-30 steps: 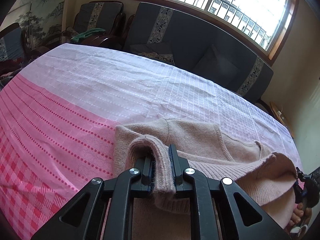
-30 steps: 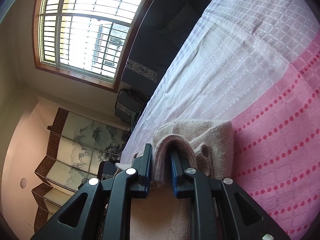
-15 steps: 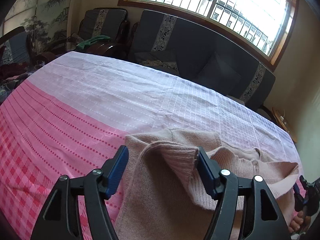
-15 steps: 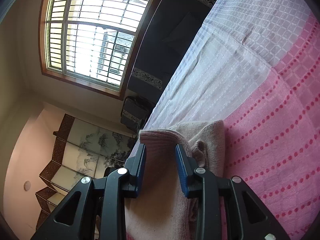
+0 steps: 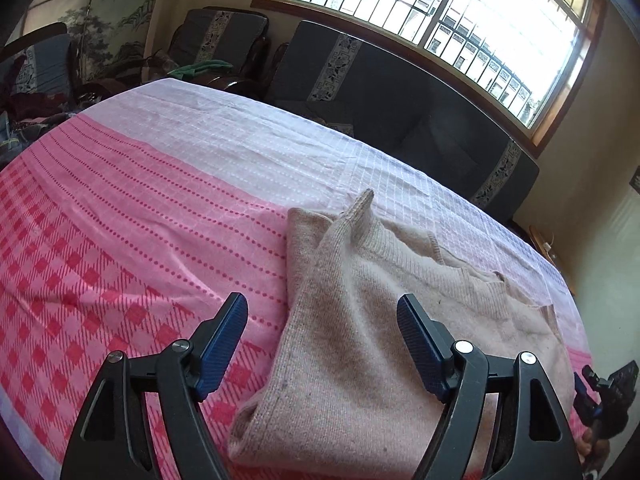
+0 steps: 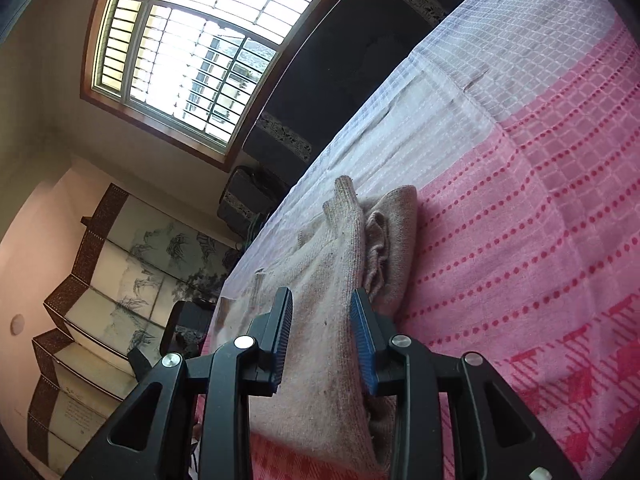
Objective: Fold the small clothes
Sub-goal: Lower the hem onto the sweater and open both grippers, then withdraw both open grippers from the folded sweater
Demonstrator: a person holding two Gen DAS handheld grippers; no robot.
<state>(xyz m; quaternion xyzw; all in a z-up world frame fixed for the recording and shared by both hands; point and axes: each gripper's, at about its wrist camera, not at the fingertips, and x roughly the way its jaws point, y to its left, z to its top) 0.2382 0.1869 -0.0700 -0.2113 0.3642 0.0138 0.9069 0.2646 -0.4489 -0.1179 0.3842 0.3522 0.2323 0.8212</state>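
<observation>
So the beige knit sweater (image 5: pixel 360 320) is lying on the pink-and-white tablecloth (image 5: pixel 140 208), folded over on itself. In the left wrist view it's mostly on the pink checked and dotted part, with its far edge reaching up to where the cloth turns white. One ribbed corner (image 5: pixel 362 200) sticks up a bit at the far end instead of lying flat. From the right wrist view the same sweater (image 6: pixel 320 320) shows a bunched, wrinkly layer along its right edge, next to the pink dotted band.

The left gripper (image 5: pixel 322 344) is spread wide, its blue-padded fingers (image 5: pixel 224 340) well apart, and there's nothing between them. They sit above the near part of the sweater, one on each side of the folded panel, and neither pad seems to be touching the knit.

The right gripper (image 6: pixel 322 336) is open too, but noticeably narrower. Its fingers (image 6: pixel 362 340) straddle a strip of the sweater without pinching it; there's a visible gap on both sides. Can't really tell if the tips are brushing the fabric underneath.

Behind the table there's a dark sofa (image 5: pixel 400 116) under a big barred window (image 5: pixel 440 20), plus a painted folding screen (image 6: pixel 120 272) off to the side.
</observation>
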